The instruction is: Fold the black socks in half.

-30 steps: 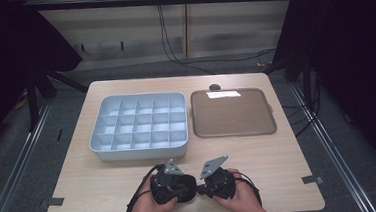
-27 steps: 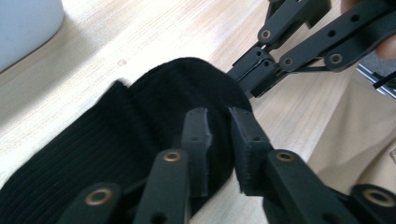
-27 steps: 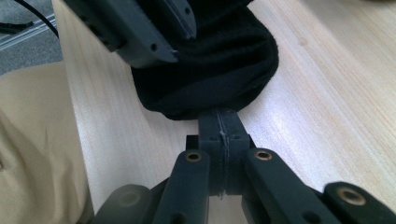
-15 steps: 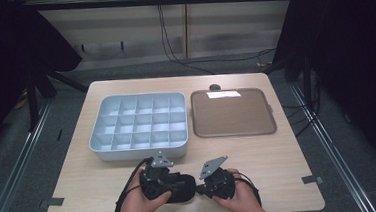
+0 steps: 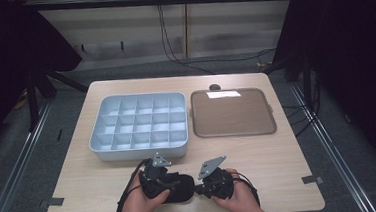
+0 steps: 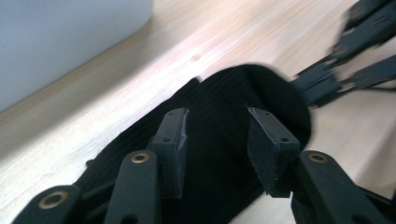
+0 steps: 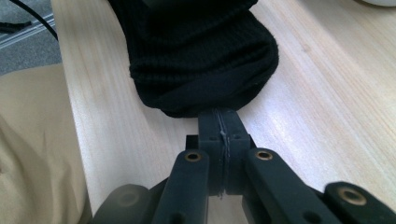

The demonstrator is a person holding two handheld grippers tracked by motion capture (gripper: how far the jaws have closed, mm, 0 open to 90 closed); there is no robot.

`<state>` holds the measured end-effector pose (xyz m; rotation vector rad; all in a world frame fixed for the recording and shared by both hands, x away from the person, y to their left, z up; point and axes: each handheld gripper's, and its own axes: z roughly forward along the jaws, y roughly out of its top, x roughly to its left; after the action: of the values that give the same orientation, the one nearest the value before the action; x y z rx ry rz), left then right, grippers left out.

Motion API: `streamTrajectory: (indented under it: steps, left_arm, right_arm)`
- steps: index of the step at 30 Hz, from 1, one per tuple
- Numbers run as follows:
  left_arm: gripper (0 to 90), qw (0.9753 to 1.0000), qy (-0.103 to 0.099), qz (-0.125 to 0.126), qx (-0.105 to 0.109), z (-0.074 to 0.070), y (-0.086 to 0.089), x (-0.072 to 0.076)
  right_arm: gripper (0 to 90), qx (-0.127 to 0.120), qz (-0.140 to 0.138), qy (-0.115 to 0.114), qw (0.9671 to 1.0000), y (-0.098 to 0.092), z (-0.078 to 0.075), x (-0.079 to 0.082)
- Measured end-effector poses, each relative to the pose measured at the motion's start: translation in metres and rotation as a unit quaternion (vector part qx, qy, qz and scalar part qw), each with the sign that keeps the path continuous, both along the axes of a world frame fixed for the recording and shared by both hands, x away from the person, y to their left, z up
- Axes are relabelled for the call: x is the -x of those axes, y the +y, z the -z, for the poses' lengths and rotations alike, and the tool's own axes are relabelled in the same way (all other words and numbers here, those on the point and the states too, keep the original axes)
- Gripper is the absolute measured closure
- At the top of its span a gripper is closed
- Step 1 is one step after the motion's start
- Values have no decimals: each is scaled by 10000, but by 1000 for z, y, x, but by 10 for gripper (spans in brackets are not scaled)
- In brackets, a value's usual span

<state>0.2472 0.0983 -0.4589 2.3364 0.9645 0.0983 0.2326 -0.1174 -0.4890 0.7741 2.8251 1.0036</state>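
Tongs at the tabletop's near edge: right tongs pinched closed at a black knit sock's edge, left tongs parted above it; best lower these onto the fabric before squeezing.

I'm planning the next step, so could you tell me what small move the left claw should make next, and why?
Probably close the left claw: its jaws stand open over the black sock, while the right claw looks pinched on the sock's edge, so both would then hold it.
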Motion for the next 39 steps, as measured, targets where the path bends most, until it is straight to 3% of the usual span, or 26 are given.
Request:
streamTrajectory:
  steps: [4,6,7,8,14,17,24,26,39]
  left_arm:
    - [696,9998,71,81,-153,9,-3,0]
    - [806,9996,198,105,-151,6,-4,0]
    - [866,9997,161,98,-175,4,-4,0]
    - [871,9997,112,102,-173,2,-4,1]
    - [880,9995,68,256,143,-16,-7,7]
    - [880,9990,82,419,111,-19,-11,11]
    - [876,9979,370,528,-11,5,-17,9]
    - [871,9979,401,506,72,10,-18,9]
    - [766,9983,340,451,159,10,-13,9]
  right_arm:
    - [890,7,-13,-24,10000,1,0,0]
    - [889,-11,-20,-29,10000,2,0,0]
    - [889,-4,-7,-4,10000,2,0,1]
    - [889,-5,-15,-5,10000,3,0,1]
    - [889,-25,-28,-42,10000,5,1,0]
    - [889,-17,-32,-29,10000,5,0,0]
    - [889,-6,-54,-52,10000,5,0,0]
    - [889,-10,-56,-52,10000,5,0,0]
    - [869,23,-40,-160,9999,1,-2,-2]
